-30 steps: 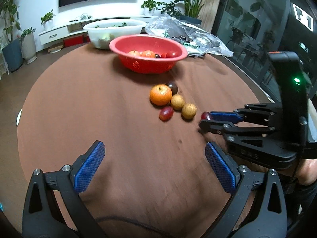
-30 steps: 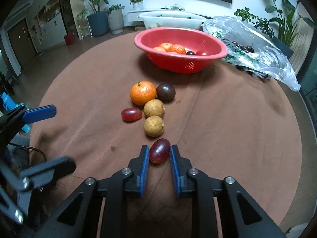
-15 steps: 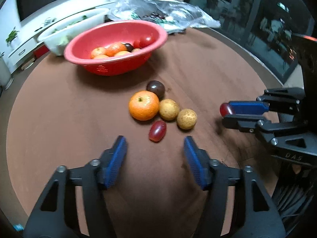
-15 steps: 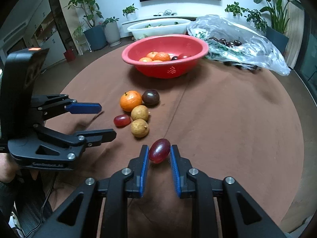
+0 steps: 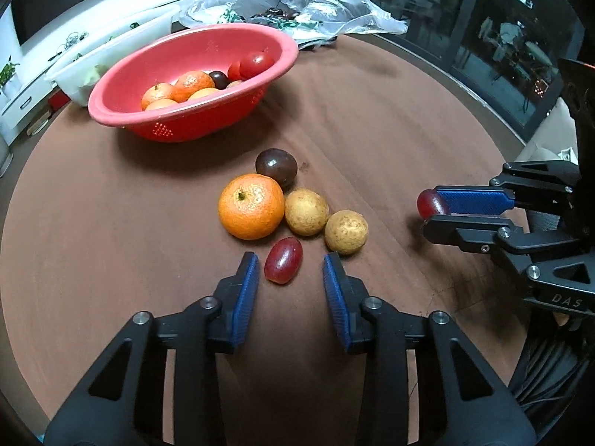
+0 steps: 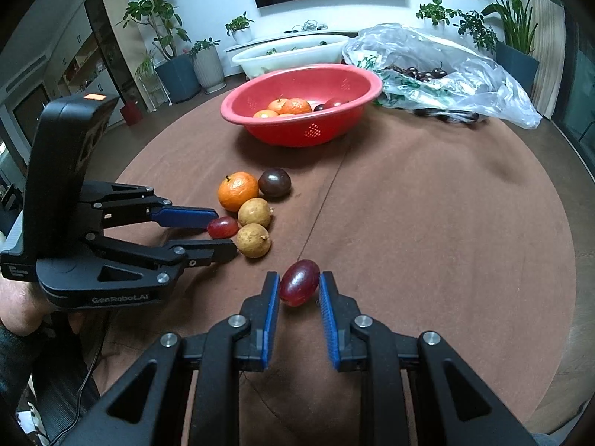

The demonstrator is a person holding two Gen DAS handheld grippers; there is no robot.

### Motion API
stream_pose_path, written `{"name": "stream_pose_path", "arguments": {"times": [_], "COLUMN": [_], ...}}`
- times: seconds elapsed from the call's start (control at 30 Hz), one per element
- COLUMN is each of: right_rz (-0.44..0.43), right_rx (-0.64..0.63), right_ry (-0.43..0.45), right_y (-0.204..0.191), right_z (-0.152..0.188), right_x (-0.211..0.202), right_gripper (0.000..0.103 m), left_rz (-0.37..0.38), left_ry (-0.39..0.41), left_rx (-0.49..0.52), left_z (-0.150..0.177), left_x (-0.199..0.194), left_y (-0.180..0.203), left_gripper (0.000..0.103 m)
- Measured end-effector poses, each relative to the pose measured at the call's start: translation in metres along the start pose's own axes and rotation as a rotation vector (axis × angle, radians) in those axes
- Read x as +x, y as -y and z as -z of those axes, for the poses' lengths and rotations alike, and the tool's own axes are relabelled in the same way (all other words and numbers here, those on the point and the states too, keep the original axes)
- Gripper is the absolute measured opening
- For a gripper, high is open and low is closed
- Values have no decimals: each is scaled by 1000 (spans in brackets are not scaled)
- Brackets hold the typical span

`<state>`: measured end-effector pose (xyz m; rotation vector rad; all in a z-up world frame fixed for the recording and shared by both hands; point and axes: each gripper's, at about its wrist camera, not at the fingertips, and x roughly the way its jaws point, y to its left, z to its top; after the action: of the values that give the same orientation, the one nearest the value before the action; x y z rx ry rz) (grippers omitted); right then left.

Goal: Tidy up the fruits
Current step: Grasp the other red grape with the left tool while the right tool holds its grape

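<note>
A red grape [image 6: 299, 282] is clamped in the right hand-held gripper [image 6: 296, 290], held above the brown surface [image 6: 427, 223], its long axis tilted. A second grape [image 5: 283, 260] is lying between the closing jaws of the left hand-held gripper [image 5: 286, 271], not yet pressed. Just beyond, two longans [image 5: 346, 231], an orange [image 5: 251, 206] and a dark fruit [image 5: 276, 165] are crowded together. Farther off, a red basket [image 5: 167, 126] is seen.

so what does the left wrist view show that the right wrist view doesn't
Only the left wrist view: the gaps between the left hand-held gripper, jaws closing, and the grape on the table.
Only the right: a hand gripping the left unit.
Both: red basket, orange, the right hand-held gripper pinching its red grape.
</note>
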<state>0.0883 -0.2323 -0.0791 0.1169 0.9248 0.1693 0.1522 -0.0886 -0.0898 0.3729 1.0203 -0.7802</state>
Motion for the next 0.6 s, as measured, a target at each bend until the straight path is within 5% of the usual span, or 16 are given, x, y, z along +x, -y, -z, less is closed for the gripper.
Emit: {"name": "stream_pose_path", "arguments": {"times": [0.33, 0.43, 0.6], "right_rz": [-2, -3, -3], "right_rx": [1, 1, 1], "right_ry": [0, 1, 1], "right_y": [0, 0, 0], "right_z": [1, 1, 1], "right_x": [-1, -1, -1], "right_gripper": [24, 24, 24], "left_rz": [3, -14, -8], "left_ry": [-21, -31, -29], "left_rx": [48, 65, 63], "left_z": [-4, -6, -6], "left_x": [4, 5, 5], "left_y": [1, 0, -3], "left_gripper": [32, 21, 19]}}
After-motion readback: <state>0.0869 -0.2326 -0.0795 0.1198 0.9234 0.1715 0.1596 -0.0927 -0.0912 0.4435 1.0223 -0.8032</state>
